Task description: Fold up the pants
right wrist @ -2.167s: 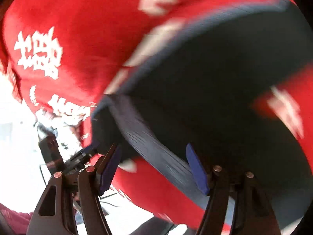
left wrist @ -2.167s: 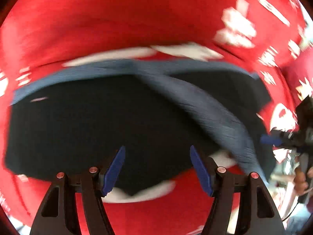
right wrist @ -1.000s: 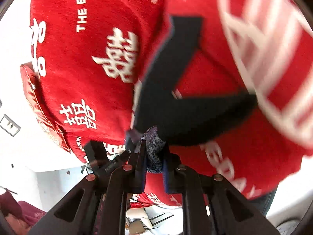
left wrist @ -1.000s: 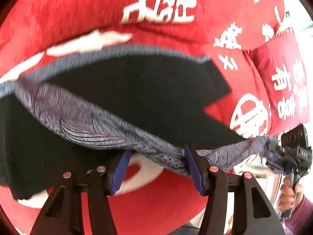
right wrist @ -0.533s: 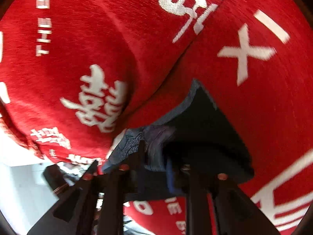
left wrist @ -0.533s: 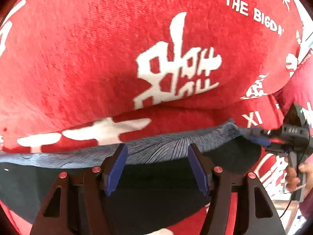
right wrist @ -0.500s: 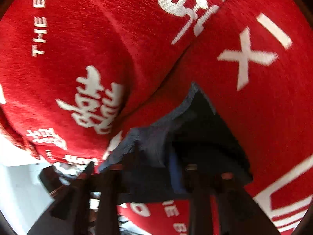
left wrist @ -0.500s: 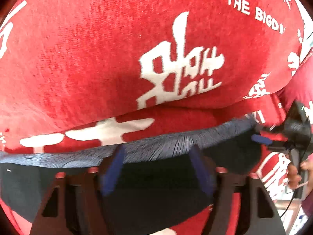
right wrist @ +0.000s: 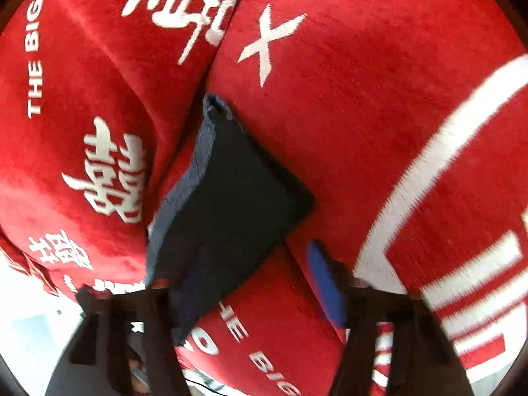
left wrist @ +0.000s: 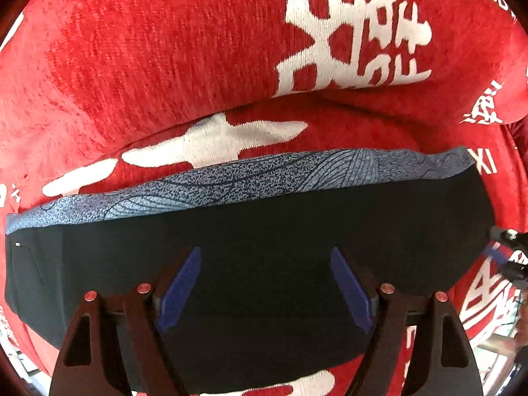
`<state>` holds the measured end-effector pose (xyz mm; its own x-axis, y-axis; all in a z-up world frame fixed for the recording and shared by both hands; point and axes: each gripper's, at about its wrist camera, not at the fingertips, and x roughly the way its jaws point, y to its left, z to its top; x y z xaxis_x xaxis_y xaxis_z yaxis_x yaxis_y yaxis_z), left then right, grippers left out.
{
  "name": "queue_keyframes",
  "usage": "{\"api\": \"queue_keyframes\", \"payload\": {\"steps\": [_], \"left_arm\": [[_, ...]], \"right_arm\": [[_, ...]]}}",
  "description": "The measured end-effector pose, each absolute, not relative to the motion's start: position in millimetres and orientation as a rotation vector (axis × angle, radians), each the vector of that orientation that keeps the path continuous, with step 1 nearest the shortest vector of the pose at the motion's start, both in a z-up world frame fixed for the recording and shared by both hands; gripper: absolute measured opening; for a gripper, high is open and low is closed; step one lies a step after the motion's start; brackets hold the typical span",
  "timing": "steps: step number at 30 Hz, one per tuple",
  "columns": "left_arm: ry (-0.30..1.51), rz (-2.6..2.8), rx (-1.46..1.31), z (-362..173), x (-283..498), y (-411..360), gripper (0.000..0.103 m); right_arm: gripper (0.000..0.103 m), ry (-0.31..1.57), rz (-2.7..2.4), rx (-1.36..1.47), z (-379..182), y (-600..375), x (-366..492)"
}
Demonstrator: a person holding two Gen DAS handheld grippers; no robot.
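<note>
The dark navy pants (left wrist: 264,231) lie folded flat on a red cushion (left wrist: 132,66), with their patterned grey-blue waistband (left wrist: 257,178) along the far edge. My left gripper (left wrist: 264,283) is open and empty, its blue pads hovering over the dark cloth. In the right wrist view the pants (right wrist: 224,204) show as a dark wedge with the waistband edge on the left. My right gripper (right wrist: 257,283) is open and empty, straddling the near corner of the pants. The right gripper's tip shows at the right edge of the left wrist view (left wrist: 505,254).
The red cushion carries white characters (left wrist: 356,39) and lettering, and its back cushion (right wrist: 82,99) rises just behind the pants. A seam (right wrist: 211,66) runs between seat and back. A bright room floor shows at the lower left (right wrist: 26,330).
Both grippers have let go of the waistband and opened. The pants now lie flat with the waistband laid at the far edge. Both grippers have drawn back slightly.
</note>
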<state>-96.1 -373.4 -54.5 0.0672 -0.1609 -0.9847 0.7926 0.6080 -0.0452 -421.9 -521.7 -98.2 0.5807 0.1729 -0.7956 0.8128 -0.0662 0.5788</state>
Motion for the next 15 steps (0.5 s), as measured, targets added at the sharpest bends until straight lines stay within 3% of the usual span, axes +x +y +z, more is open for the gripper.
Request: {"api": "queue_keyframes", "payload": {"steps": [1,4,6,9,13,15], "left_arm": [[1.313,-0.789,0.602,-54,-96,-375,0.081],[1.294,-0.795,0.615,-53,-96,-382,0.081],[1.289,-0.778,0.645,-56,-96,-386,0.081],[1.265,-0.747,0.631,-50,-91,-381,0.081],[1.228,-0.664,0.622,-52,-69,-370,0.081],[1.267,-0.602,0.617,-68,-55,-368,0.081]], "right_arm": [[0.006,0.848,-0.639,1.575,-98,-526,-420],[0.006,0.778,-0.602,1.509,-80,-535,-407],[0.007,0.855,-0.647,1.471,-81,-534,-406],[0.030,1.002,-0.694,1.475,-95,-526,-413],[0.066,0.887,-0.619,1.588,-104,-510,-427],[0.066,0.859,-0.589,1.634,-120,-510,-421]]}}
